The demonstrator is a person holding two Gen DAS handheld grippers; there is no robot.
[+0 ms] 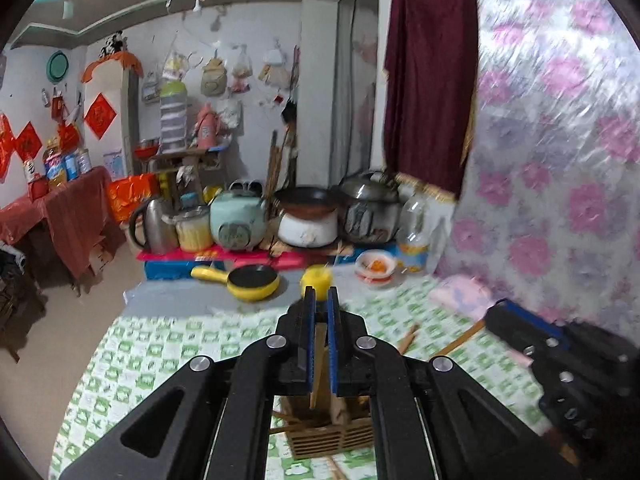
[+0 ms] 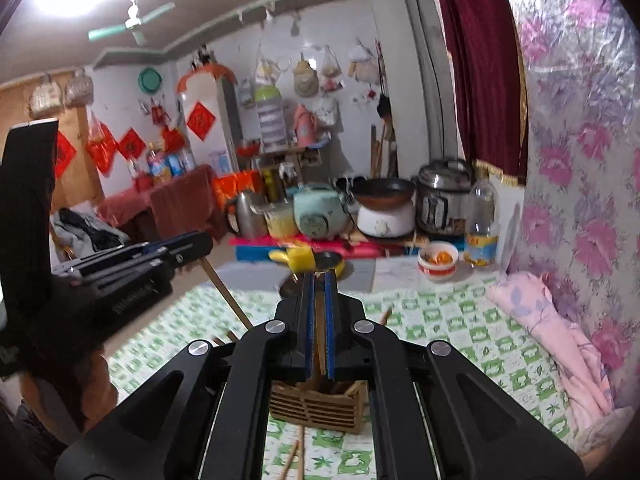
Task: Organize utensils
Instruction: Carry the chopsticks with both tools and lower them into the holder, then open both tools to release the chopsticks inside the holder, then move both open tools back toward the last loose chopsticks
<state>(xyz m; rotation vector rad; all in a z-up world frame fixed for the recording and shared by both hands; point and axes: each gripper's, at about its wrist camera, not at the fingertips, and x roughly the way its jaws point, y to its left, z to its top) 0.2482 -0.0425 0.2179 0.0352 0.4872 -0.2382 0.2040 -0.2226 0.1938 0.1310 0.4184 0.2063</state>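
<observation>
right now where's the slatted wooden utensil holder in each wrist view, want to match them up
Left wrist view: the wooden utensil holder sits bottom centre, under the left gripper, on the green checked cloth.
Right wrist view: the holder is low centre, below the right gripper.
Shared landmark: the yellow frying pan lies beyond the fingertips in both.

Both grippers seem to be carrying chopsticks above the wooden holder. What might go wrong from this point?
1. The left gripper and right gripper each pinch a thin chopstick near one end, so it may swivel or slip.
2. The wooden holder already holds sticks leaning out; a long stick could snag on them or tip it.
3. Loose chopsticks lie on the checked cloth and may be overlooked.
</observation>
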